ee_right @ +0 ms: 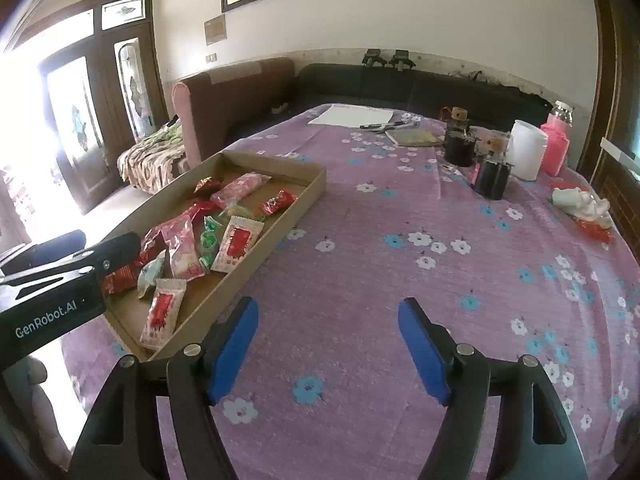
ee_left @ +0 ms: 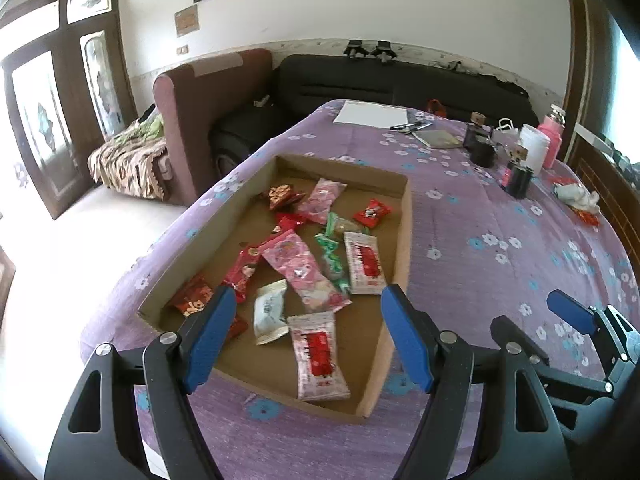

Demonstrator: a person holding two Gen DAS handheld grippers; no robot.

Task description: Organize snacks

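A shallow cardboard tray (ee_left: 404, 216) sits on the purple flowered tablecloth and holds several snack packets: pink ones (ee_left: 304, 268), red-and-white ones (ee_left: 318, 354), a white one (ee_left: 270, 312), red ones and green ones. My left gripper (ee_left: 308, 338) is open and empty, hovering over the tray's near end. My right gripper (ee_right: 328, 350) is open and empty over bare cloth to the right of the tray (ee_right: 276, 224). The left gripper's body (ee_right: 60, 280) shows at the left of the right wrist view.
At the table's far right stand black jars (ee_right: 490, 178), a white container (ee_right: 526, 154), a pink bottle (ee_right: 556, 148) and a white cloth with red wrappers (ee_right: 582, 206). Paper, pens and a notebook (ee_right: 414, 136) lie at the far edge. Sofas stand behind the table.
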